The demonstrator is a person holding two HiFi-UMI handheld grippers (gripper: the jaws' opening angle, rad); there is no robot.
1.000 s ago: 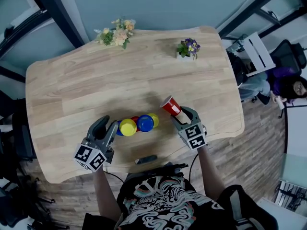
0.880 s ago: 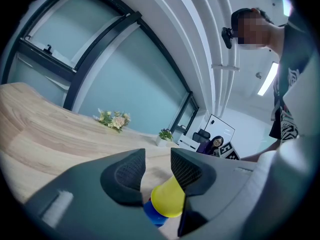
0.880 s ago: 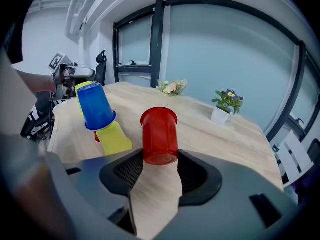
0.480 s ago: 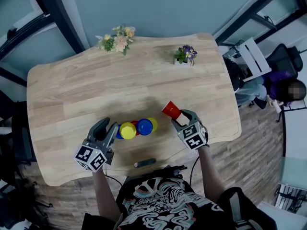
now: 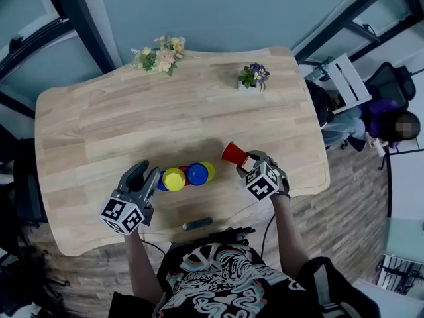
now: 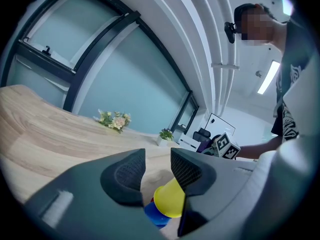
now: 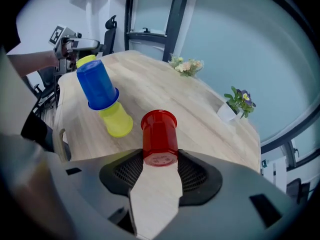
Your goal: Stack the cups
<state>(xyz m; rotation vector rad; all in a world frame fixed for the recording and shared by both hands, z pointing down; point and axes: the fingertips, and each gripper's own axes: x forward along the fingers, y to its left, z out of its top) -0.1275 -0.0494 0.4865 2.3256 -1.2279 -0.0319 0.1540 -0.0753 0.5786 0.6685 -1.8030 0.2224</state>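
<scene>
The right gripper clenched the small red plastic cup by its base, above the wooden table and near the cluster of yellow and blue plastic cups. The left gripper gaped, seemingly empty. Pinched so narrowly, the cup might tilt and topple the cluster.

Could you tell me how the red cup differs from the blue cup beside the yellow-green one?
The red cup is clamped at its base in the right gripper; no gripper touches the blue cup. The red cup lies sideways, mouth pointing away from the gripper; the blue cup stands base up. Both are similar tapered cups.
</scene>
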